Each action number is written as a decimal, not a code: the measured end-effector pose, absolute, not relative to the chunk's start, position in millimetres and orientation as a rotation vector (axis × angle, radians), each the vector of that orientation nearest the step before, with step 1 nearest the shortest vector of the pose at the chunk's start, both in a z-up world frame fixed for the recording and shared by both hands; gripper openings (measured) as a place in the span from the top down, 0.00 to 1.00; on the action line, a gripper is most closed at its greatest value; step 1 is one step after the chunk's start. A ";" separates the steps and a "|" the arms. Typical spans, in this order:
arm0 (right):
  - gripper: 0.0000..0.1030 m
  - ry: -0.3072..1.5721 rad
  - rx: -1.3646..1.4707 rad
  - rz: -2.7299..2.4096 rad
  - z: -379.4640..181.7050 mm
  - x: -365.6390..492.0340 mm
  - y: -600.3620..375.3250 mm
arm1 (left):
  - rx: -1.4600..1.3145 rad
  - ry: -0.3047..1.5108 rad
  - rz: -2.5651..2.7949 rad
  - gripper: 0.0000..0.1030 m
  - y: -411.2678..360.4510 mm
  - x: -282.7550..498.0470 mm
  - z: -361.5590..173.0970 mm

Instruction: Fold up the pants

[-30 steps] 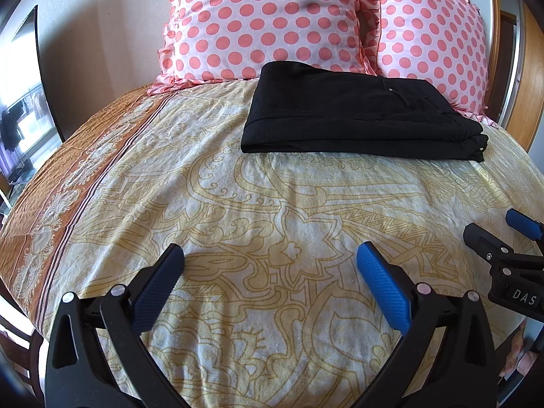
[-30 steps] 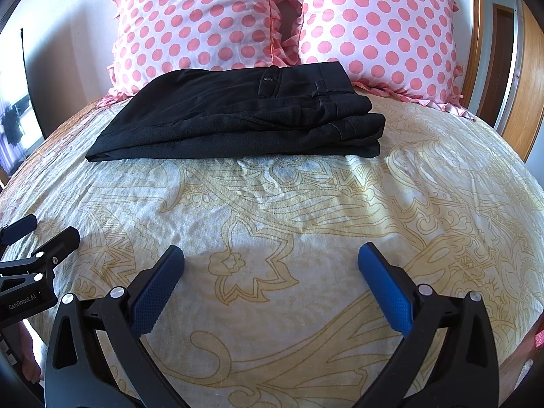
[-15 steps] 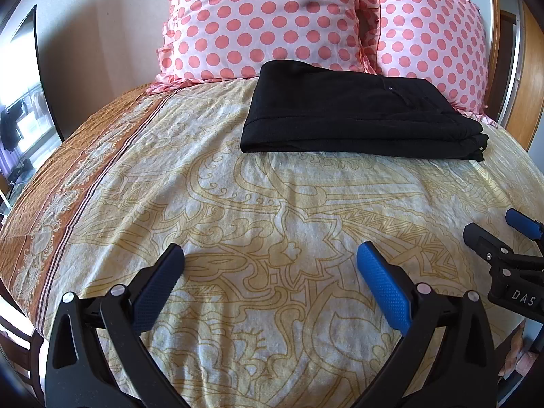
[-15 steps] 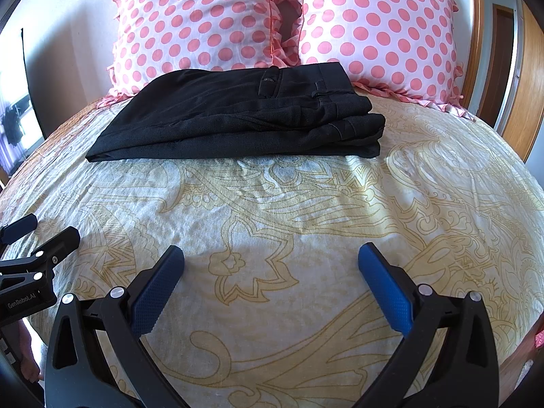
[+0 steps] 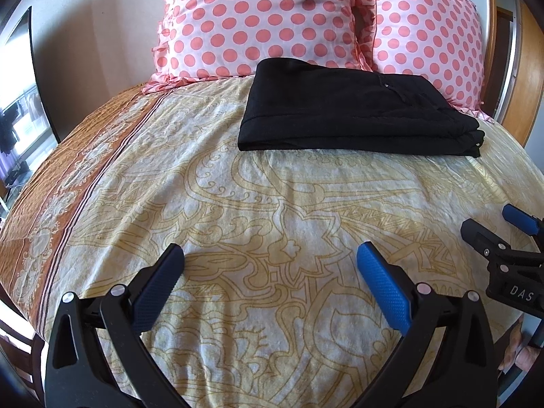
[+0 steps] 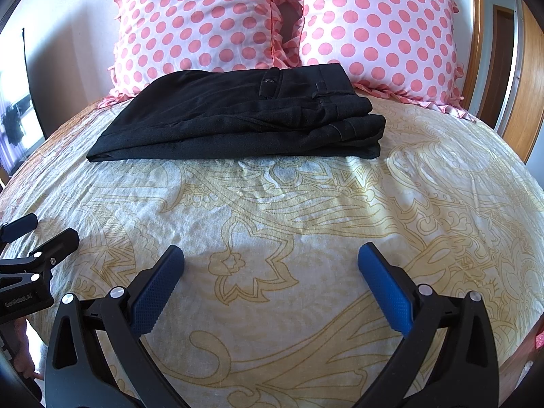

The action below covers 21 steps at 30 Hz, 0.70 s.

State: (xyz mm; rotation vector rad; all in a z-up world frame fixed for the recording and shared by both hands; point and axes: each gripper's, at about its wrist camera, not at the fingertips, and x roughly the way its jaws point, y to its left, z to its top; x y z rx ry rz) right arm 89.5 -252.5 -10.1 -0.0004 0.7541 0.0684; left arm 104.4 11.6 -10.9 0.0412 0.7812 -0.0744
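Black fabric: a pair of black trousers point(image 6: 238, 119) lies folded into a flat, layered rectangle at the far end of a bed, its back edge just beside two pillows.
Pillows: two polka-dot pillows point(image 6: 204, 23), white with pink spots and frilled edges, stand against the wall behind the trousers.
Bedcover: a cream bedspread point(image 6: 289, 210) with a yellow paisley outline pattern covers the mattress; a rust-brown border runs down its left side in the left wrist view.
Waistband: in the right wrist view the waistband point(image 6: 306, 81), with a button tab and belt loops, sits on the right half of the top layer.
Left gripper: the left gripper point(image 5: 270, 268) hovers over bare bedcover near the foot of the bed, jaws spread wide, nothing between the blue pads.
Right gripper: the right gripper point(image 6: 271, 268) hovers likewise, jaws spread wide and empty, well apart from the trousers.
Progress: the garment looks already folded in several layers, so the task seems finished or nearly so.
Handling: the cloth looks soft, light and limp, likely to sag and slide open if lifted by one point.
Where to hold: a pinch through all layers at the two near corners of the stack, one gripper each, would probably keep the fold together.
Risk: gripping only the top layer could peel the fold apart.
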 end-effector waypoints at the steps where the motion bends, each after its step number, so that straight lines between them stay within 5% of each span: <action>1: 0.01 0.754 0.000 0.068 -10.2 89.4 -252.4 | 0.043 0.783 -0.079 0.02 11.7 104.2 -10.8; 21: 0.01 0.752 0.000 0.068 -10.2 89.9 -251.8 | 0.052 0.792 -0.095 0.02 13.0 104.7 -10.1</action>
